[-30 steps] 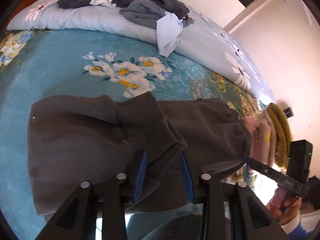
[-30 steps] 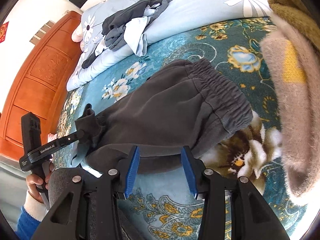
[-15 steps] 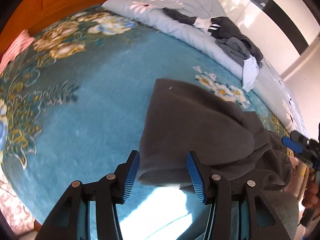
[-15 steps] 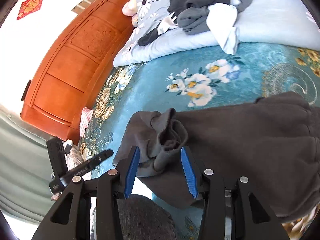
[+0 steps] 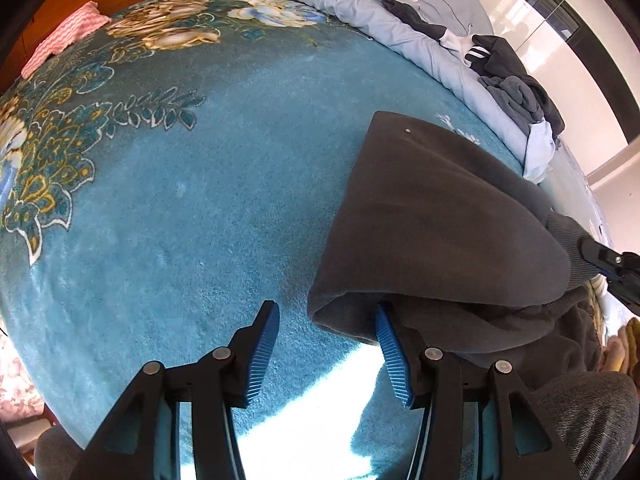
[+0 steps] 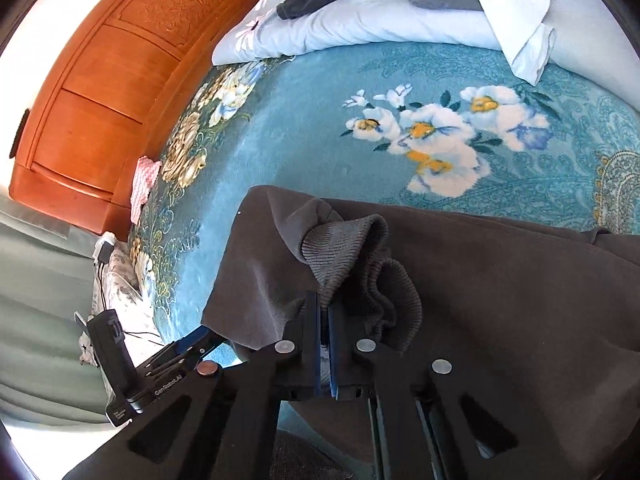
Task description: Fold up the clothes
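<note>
Dark grey trousers (image 5: 432, 220) lie folded on the teal flowered blanket (image 5: 180, 208). My left gripper (image 5: 326, 316) is open at their near left corner; its right pad touches the folded edge and nothing is pinched. In the right wrist view the trousers (image 6: 520, 288) fill the lower right, with their ribbed cuffs (image 6: 348, 244) bunched on top. My right gripper (image 6: 324, 304) has its jaws closing tight on a ribbed cuff, pads pressing the fabric. The left gripper (image 6: 192, 344) shows at the lower left of that view.
A heap of dark and white clothes (image 5: 512, 80) rests on a pale flowered duvet (image 6: 360, 28) at the far side. A carved wooden headboard (image 6: 100, 80) and a pink cloth (image 5: 64, 36) border the blanket's left. A grey-clad knee (image 5: 592, 420) is near.
The left gripper let go of the cuff and swung to the trousers' folded corner. The right gripper moved from the waistband end to the cuffs and shut on one.
</note>
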The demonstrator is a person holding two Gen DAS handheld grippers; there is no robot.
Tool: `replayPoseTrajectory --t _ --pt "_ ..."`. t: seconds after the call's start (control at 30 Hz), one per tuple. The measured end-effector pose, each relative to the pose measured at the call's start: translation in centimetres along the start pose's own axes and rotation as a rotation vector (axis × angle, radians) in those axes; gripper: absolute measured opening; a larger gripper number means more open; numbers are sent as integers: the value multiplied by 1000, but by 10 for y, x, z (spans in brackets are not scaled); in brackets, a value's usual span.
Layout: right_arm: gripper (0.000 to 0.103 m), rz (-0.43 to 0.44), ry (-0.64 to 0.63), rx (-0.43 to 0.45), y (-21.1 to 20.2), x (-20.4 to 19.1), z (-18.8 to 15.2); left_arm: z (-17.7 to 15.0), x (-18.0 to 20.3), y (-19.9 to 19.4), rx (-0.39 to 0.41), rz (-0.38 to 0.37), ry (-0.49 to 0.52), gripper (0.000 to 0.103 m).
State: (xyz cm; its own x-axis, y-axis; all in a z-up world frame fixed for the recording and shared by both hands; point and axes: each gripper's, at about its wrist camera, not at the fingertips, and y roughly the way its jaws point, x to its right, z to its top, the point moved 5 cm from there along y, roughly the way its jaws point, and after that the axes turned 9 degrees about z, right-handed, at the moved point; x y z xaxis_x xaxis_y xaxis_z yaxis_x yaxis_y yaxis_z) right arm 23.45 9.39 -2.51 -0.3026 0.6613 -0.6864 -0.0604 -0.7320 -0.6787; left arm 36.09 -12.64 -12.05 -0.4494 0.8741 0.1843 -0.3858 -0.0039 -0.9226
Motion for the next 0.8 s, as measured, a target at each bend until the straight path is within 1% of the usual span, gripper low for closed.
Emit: replayPoseTrajectory --t 0.1,0.13,0.2,0.27,0.33,0.4,0.47,0.5,0.57,0.6,0.63,0.7,0.8 --pt "2 82 -20 65 -29 -16 -4 -2 -5 -2 0 -24 -20 54" --pt "2 92 -27 82 -37 -17 -7 -3 -6 -3 -1 -32 -27 54" --pt "2 35 -35 76 -40 -7 -14 -5 -6 -1 -10 -37 -33 54" --pt "2 -31 -6 31 -27 13 -25 -8 -6 2 -19 -29 -27 54" --pt "2 -63 6 14 -18 26 -31 -11 -7 -1 -25 -38 -22 54" --pt "2 -81 7 18 -17 31 -34 -12 -10 -7 -27 -74 -34 54" --pt "5 -99 8 23 -15 35 -36 -11 -17 -17 -15 -132 -63 54" --pt "10 -108 9 25 -14 37 -37 -8 -21 -20 -9 -158 -88 54" --pt "39 -143 -3 32 -15 40 -38 -2 -28 -25 1 -208 -138 57" --pt "43 -147 -4 35 -15 41 -39 2 -30 -24 -4 -224 -160 60" --pt "43 -151 -6 39 -15 42 -40 7 -31 -21 -13 -237 -179 60" --pt "45 -103 56 32 -11 52 -41 16 -32 -13 -35 -282 -220 60" --pt "50 -12 163 56 -8 65 -41 29 -28 2 -82 -335 -279 60"
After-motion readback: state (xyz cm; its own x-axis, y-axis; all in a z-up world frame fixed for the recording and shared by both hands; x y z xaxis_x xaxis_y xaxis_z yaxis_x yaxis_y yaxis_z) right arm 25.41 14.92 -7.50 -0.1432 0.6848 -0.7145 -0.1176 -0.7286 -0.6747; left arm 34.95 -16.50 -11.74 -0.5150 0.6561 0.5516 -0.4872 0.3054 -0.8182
